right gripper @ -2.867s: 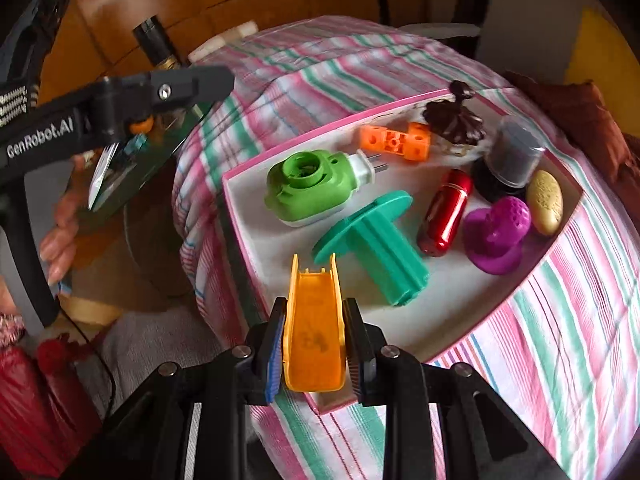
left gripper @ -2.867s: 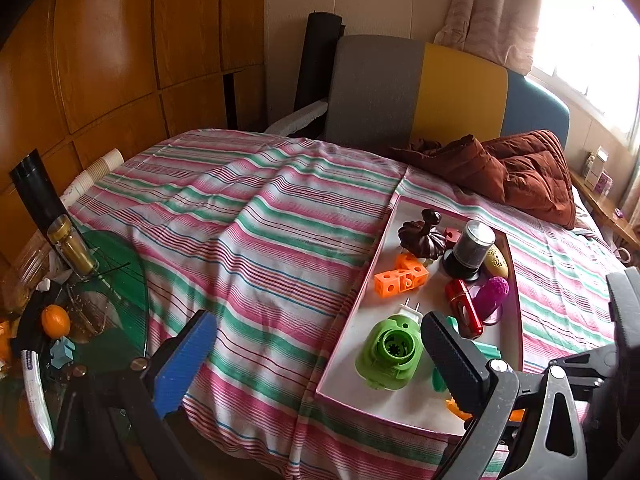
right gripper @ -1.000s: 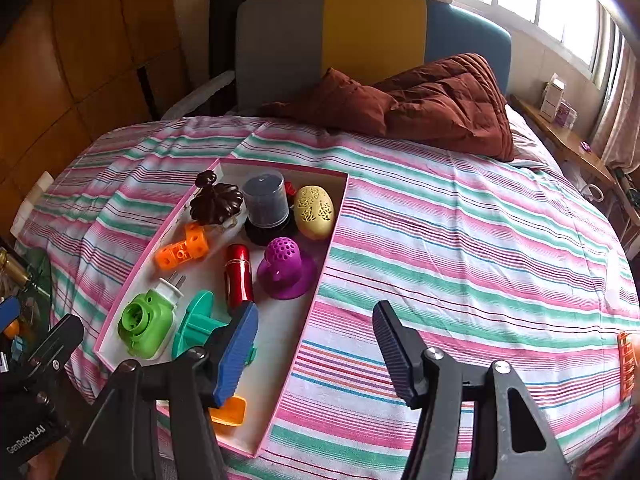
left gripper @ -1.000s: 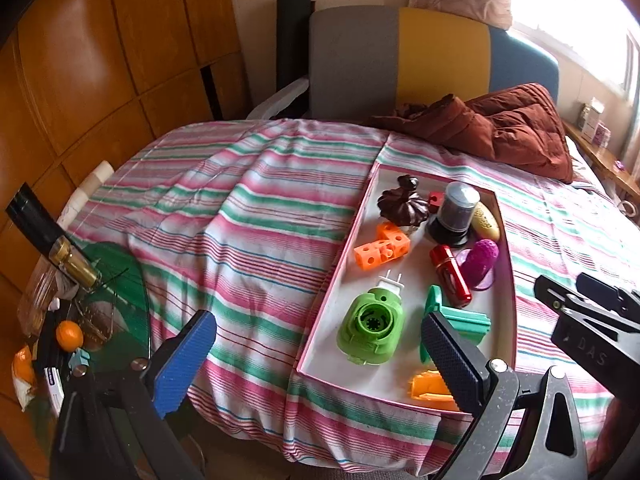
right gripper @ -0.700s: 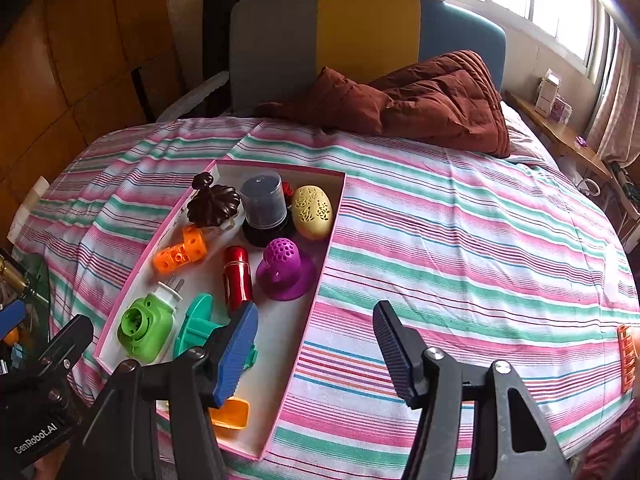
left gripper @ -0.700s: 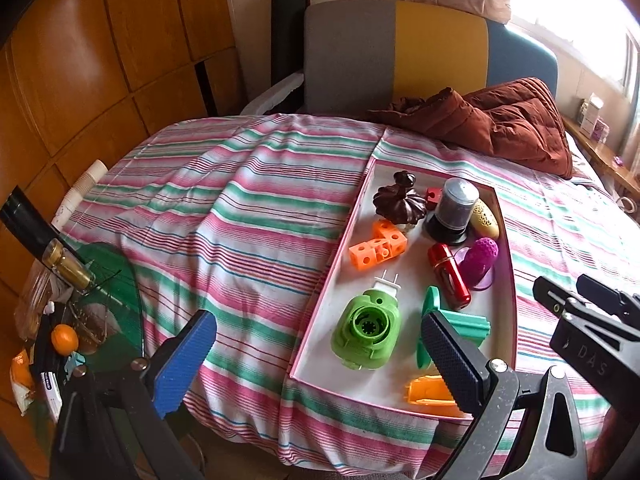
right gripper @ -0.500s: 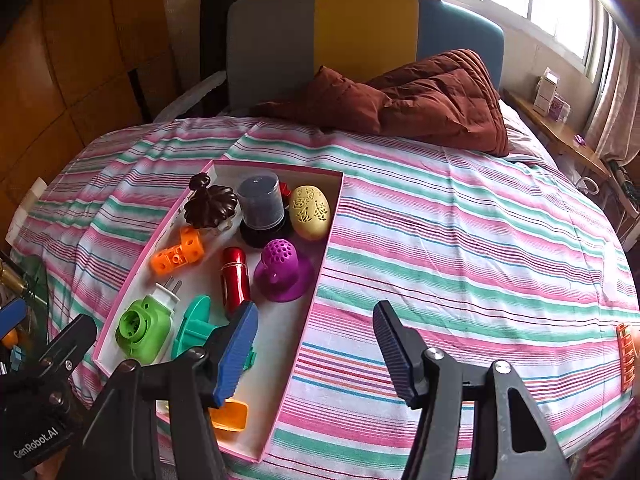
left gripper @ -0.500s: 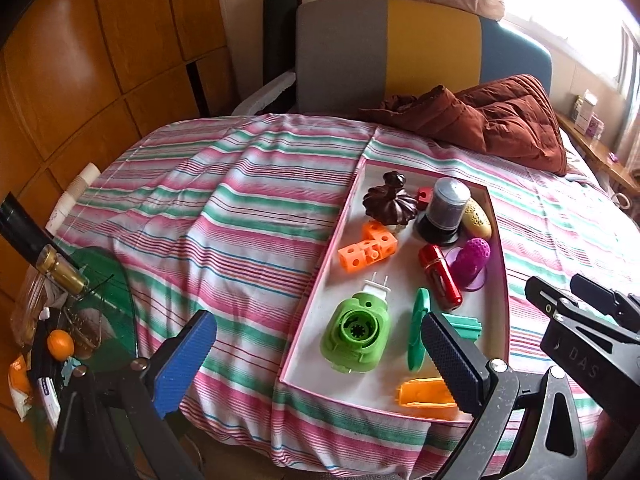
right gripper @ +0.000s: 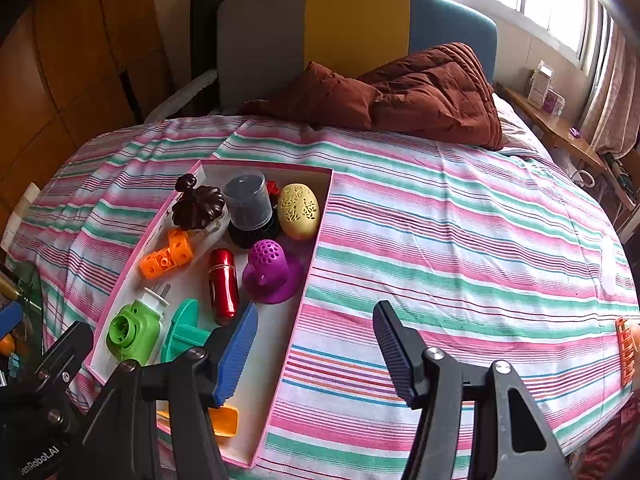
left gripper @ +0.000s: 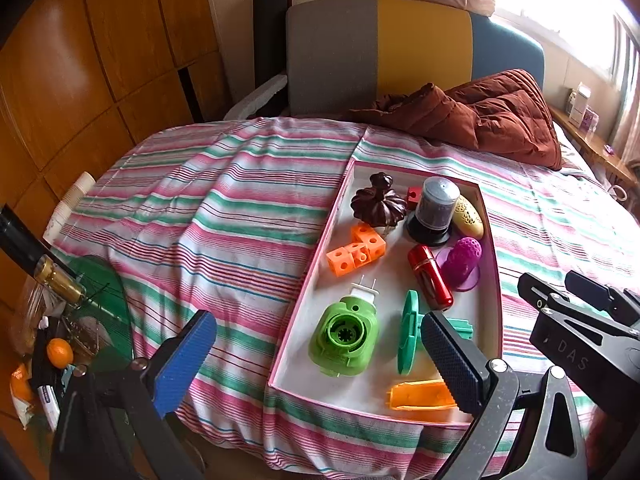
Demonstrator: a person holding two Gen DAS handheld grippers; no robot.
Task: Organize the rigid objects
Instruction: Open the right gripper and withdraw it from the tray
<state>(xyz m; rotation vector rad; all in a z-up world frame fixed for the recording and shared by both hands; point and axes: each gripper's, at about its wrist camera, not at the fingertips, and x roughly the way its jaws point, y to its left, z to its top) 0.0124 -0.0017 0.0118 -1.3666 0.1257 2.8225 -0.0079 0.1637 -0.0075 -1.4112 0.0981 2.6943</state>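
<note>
You are holding both tongs above the near edge of the bed, and neither is carrying anything. The left gripper point(left gripper: 316, 350) is standing wide open over the striped bedspread point(left gripper: 224, 216) and the near left wall of the pink-rimmed tray point(left gripper: 316, 248); the right gripper point(right gripper: 316, 344) is also gaping wide, with only the bedspread and the tray's right wall showing between its pads.

The rigid objects are all lying inside the tray: the orange scoop-shaped piece point(left gripper: 420, 396) in the near corner, the green plug-in device point(left gripper: 346, 334) and the teal flanged part point(left gripper: 408, 332) just beyond it, then the red cylinder point(left gripper: 430, 276), purple perforated dome point(left gripper: 464, 258), orange cube blocks point(left gripper: 356, 250), dark brown pumpkin-shaped ornament point(left gripper: 378, 206), grey capped jar point(left gripper: 434, 210) and yellow pierced egg point(left gripper: 468, 212). A small red piece point(left gripper: 414, 194) is partly hidden behind the jar.

Judging from this, nothing is waiting outside the tray, so the risk is in what you are doing next. The tray is resting on soft bedding right at the mattress edge; pressing or nudging its near rim could tip it and spill the load. The red cylinder could roll, and the objects are packed closely enough that reaching for one could knock its neighbour. The two tongs are also hanging near each other and could collide.
</note>
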